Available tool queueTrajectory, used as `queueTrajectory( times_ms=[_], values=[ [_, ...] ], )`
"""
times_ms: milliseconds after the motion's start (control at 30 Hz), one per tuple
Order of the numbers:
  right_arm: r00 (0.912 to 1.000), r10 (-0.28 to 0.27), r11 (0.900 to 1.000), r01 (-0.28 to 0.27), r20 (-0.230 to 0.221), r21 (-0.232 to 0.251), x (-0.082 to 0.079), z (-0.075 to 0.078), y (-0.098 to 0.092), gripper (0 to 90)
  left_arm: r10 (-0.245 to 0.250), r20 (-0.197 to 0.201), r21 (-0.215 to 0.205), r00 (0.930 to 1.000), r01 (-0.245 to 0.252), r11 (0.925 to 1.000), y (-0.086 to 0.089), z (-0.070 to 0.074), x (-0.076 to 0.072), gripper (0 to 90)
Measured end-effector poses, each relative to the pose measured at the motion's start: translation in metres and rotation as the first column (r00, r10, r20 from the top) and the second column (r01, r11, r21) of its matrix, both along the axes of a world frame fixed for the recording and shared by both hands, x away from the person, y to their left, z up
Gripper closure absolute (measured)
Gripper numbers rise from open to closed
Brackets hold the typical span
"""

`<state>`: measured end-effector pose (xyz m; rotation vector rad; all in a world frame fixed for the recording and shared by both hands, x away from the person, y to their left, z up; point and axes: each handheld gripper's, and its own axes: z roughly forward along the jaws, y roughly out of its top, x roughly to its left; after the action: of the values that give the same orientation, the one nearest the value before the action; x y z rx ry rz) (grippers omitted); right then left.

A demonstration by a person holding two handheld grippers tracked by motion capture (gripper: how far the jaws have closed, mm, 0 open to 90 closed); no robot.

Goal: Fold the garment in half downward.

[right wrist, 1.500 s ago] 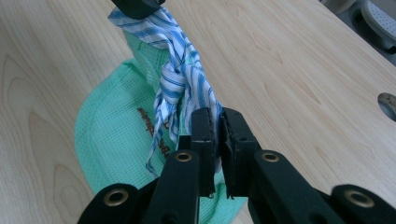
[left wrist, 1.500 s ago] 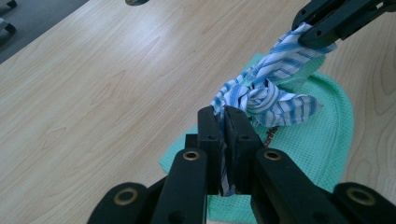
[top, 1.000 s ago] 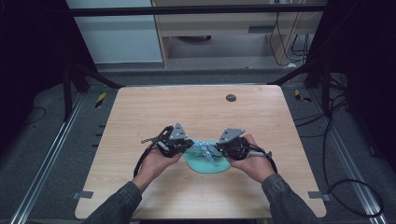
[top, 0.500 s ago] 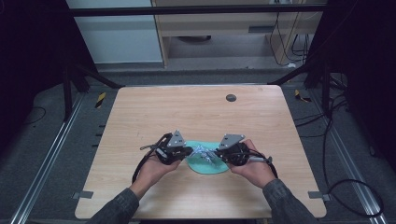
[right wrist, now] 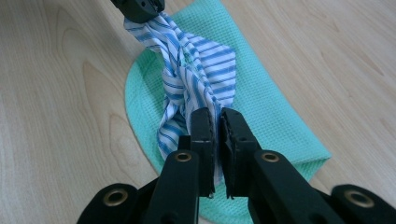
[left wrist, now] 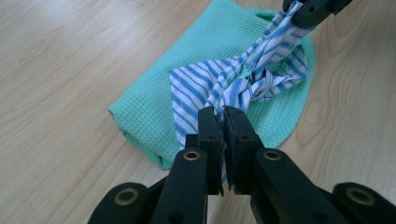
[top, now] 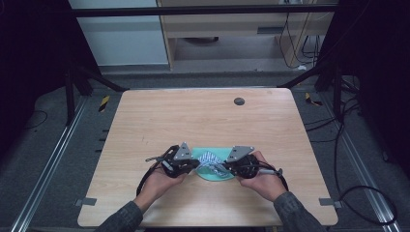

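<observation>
Gripping one striped cloth [top: 211,159] from opposite ends: left gripper [left wrist: 223,116] and right gripper [right wrist: 218,119], each clamped tight on the fabric, hands low and angled inward. Cloth knotted over a green towel [top: 209,173] on the table [top: 203,116], near its front edge. Ample bare wood beyond and to both sides. Knot's inner turns hard to make out.

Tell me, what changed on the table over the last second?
Both hands and the striped cloth came slightly nearer the table's near edge, the left hand-held gripper sinking a little. Nothing was let go: left and right hand-held gripper stay clamped on the striped cloth's ends above the green cloth, which kept its place.
</observation>
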<state>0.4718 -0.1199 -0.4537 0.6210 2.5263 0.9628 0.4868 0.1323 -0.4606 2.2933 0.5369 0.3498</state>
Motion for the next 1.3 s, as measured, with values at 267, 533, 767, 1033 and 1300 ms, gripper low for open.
queueTrajectory(
  times_ms=[267,533,767,1033,1300],
  values=[
    [0.9998,0.006,1.0,-0.006,-0.018,0.003,-0.009,-0.01,-0.002,84.1,-0.015,-0.012,0.01,0.9998,0.015,0.9998,0.0,-0.011,-0.008,86.0],
    [0.9995,0.013,1.0,-0.013,-0.029,0.007,-0.017,-0.015,-0.003,83.8,-0.014,0.003,0.012,0.9999,0.014,0.9998,0.002,-0.018,-0.018,85.2],
    [0.9995,0.019,1.0,-0.019,-0.027,0.005,-0.019,-0.014,-0.003,83.2,0.018,0.033,-0.026,0.9993,-0.017,0.9995,0.005,-0.018,-0.023,72.5],
    [0.9988,0.027,1.0,-0.027,-0.04,0.001,-0.02,-0.014,-0.004,77.3,0.021,0.05,-0.031,0.9985,-0.02,0.9993,0.005,-0.023,-0.025,50.1],
    [0.9982,0.019,1.0,-0.019,-0.057,0.007,-0.017,-0.012,0.0,59.5,-0.007,0.038,-0.017,0.9993,0.008,0.9998,0.005,-0.024,-0.025,68.0]
  ],
)
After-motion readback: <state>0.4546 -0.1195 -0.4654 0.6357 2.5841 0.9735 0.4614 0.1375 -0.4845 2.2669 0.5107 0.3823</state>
